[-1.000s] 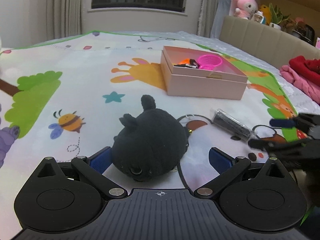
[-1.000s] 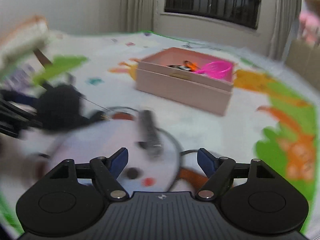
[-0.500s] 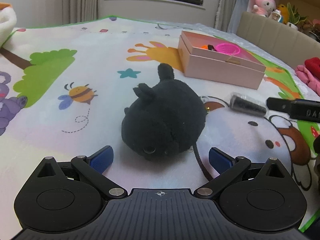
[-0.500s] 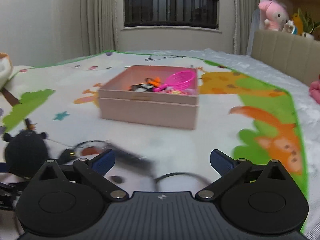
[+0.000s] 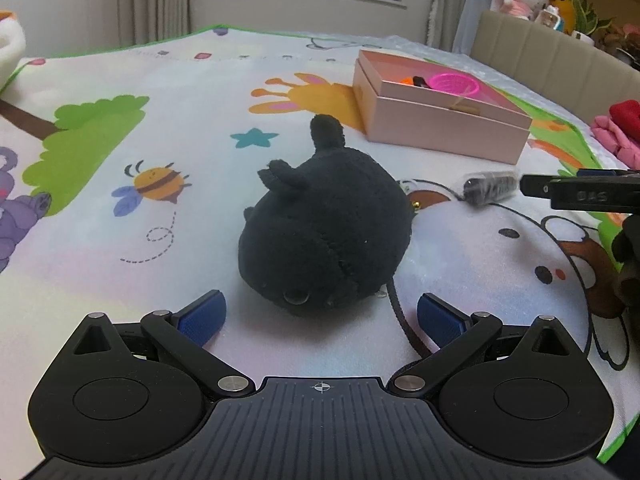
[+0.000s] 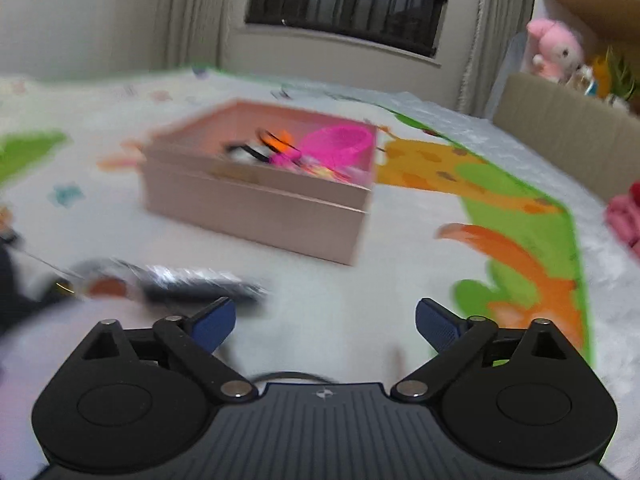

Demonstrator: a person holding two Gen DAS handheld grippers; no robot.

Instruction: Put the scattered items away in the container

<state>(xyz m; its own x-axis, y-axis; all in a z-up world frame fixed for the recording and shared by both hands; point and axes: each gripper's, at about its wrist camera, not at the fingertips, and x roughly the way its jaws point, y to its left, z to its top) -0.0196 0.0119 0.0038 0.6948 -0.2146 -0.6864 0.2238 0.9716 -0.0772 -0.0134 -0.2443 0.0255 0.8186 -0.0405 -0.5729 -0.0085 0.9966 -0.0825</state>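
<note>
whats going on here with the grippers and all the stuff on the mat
A person with a gripper in each hand is tidying toys into the pink box, which already holds a pink scoop. The left gripper is open in front of the black plush toy. The right gripper is open and empty beside a dark wrapped packet lying on the mat.

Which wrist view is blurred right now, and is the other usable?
Right wrist view: motion-smeared, the pink box and dark wrapped packet streaked. Left wrist view: sharp, the black plush toy crisp with a soft shadow, only fisheye bending at the edges.
</note>
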